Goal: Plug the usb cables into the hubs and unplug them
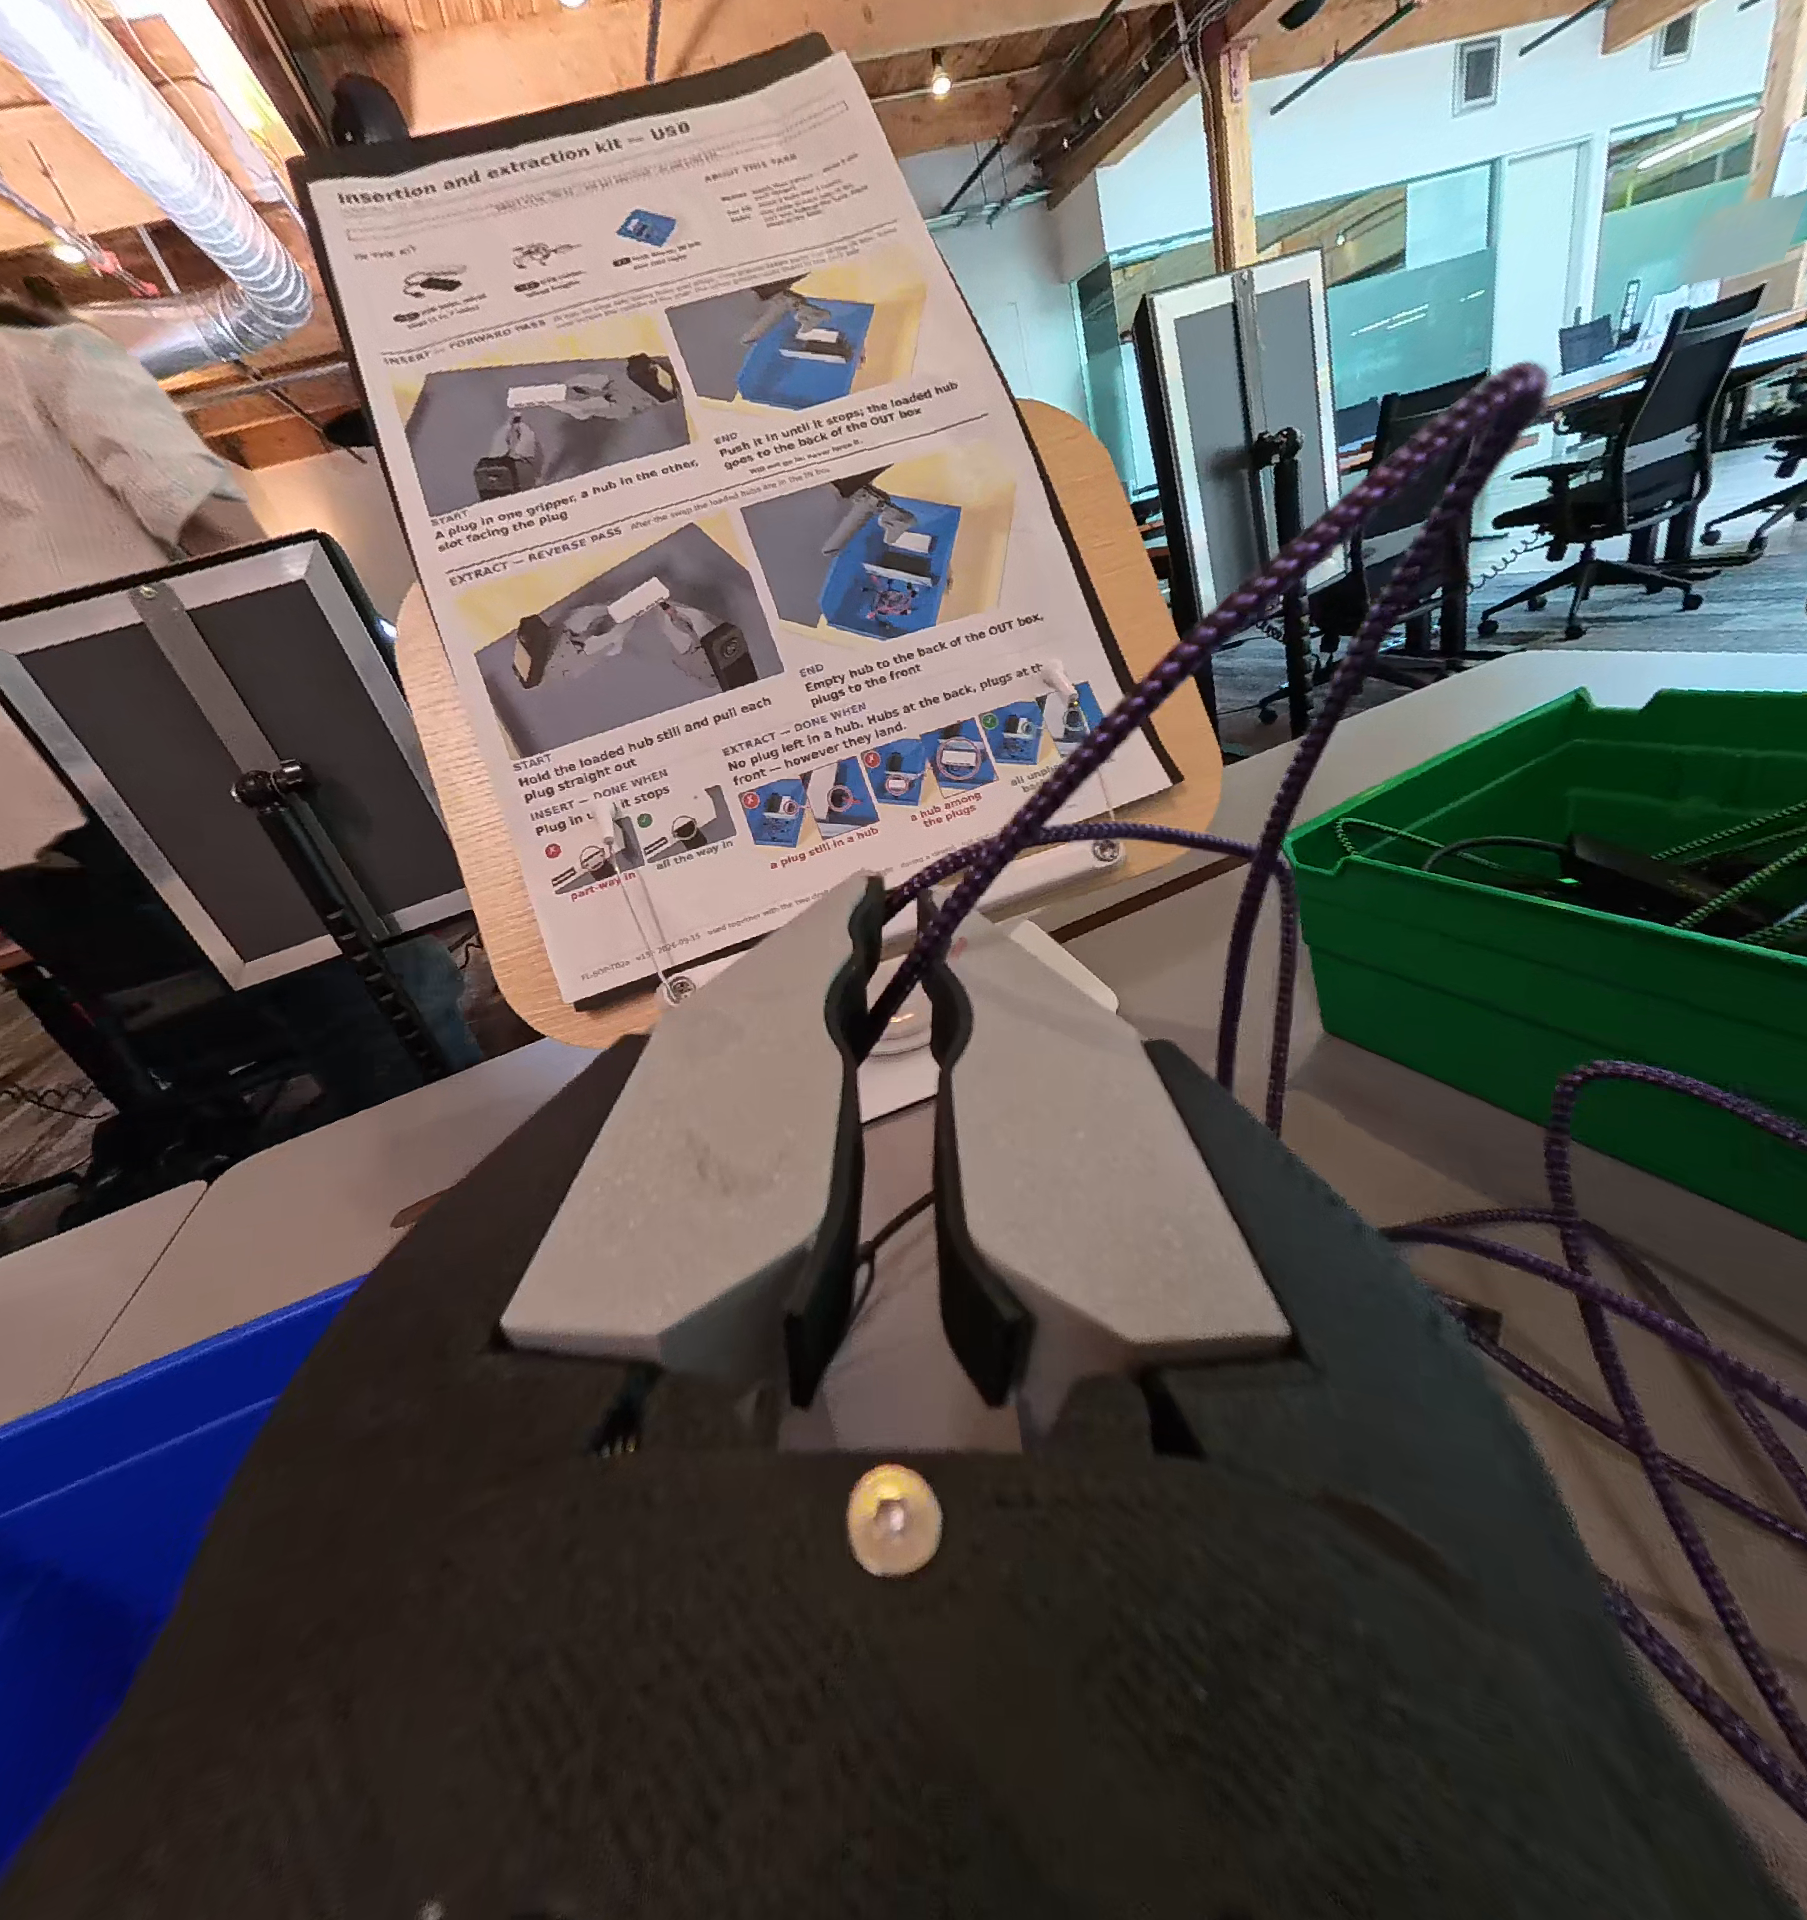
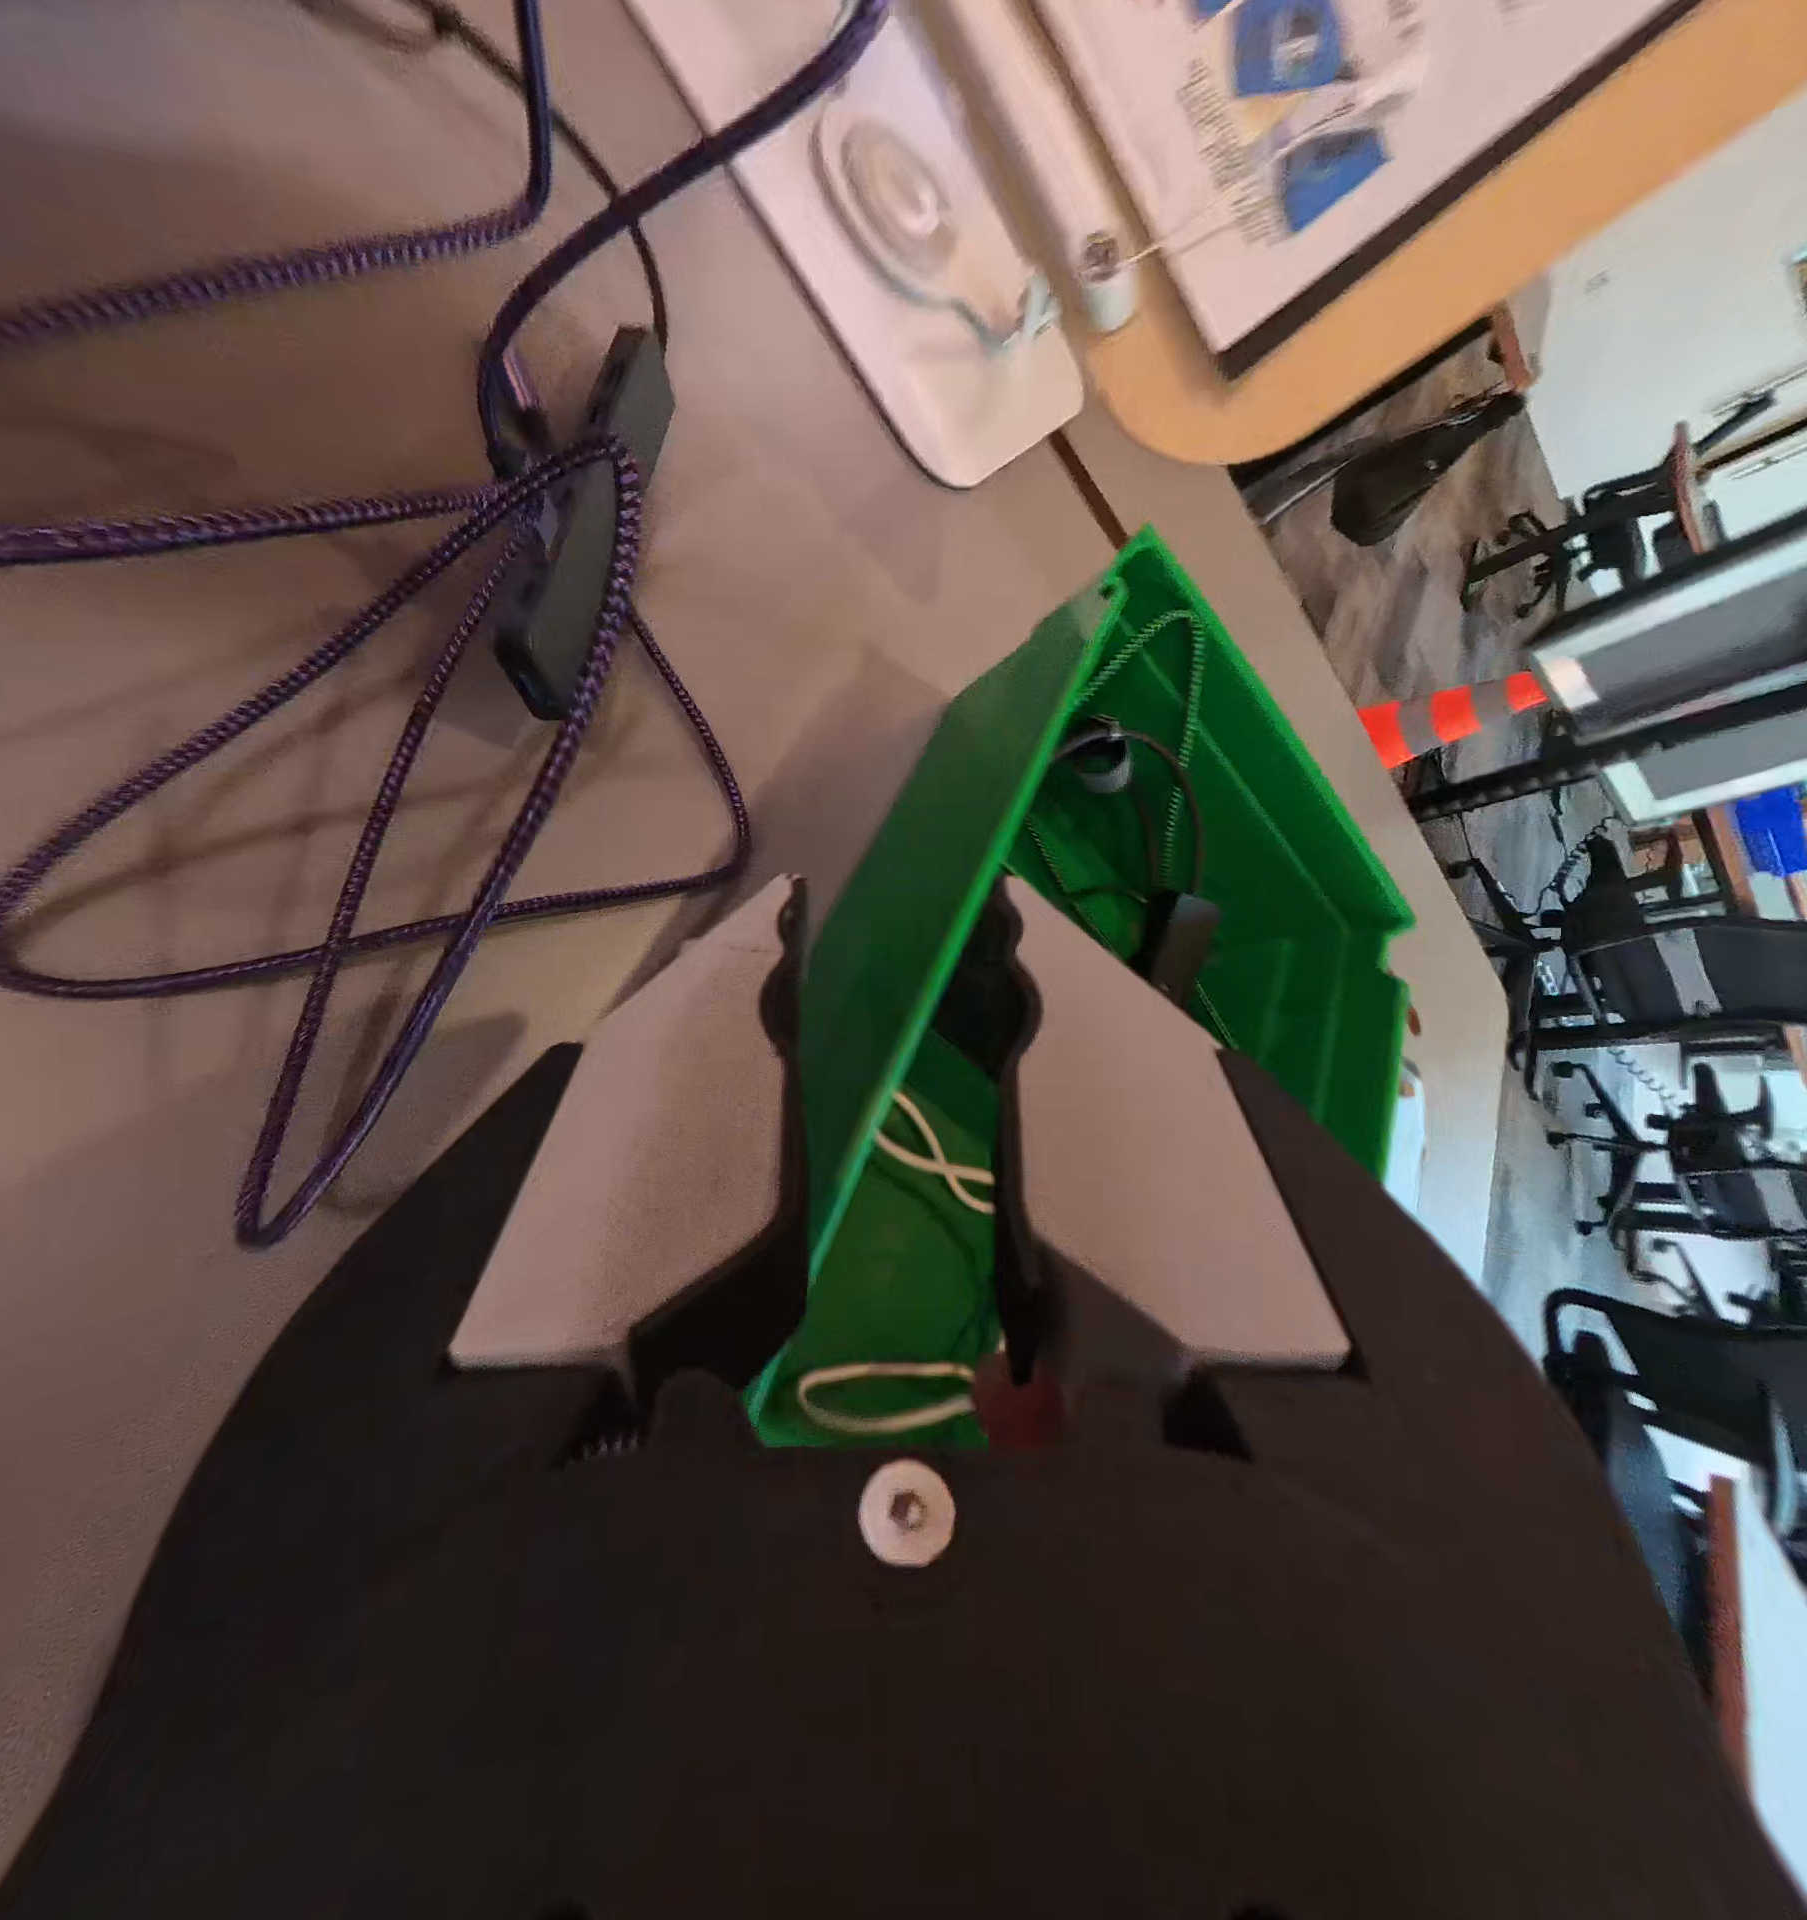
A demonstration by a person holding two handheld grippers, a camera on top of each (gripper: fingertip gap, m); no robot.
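The left gripper (image 1: pixel 904 940) is clamped on a purple braided cable (image 1: pixel 1283 665) that arcs up and trails over the grey table (image 2: pixel 203 1403). The right gripper (image 2: pixel 904 914) hangs with fingers apart over the wall of a green bin (image 2: pixel 992 831) — more cables inside. A black hub (image 2: pixel 592 520) lies on the table, purple cable looped over it.

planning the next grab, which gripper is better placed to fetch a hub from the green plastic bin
Likely the right gripper: open, empty, over the green plastic bin. The left gripper is shut on the purple braided cable.
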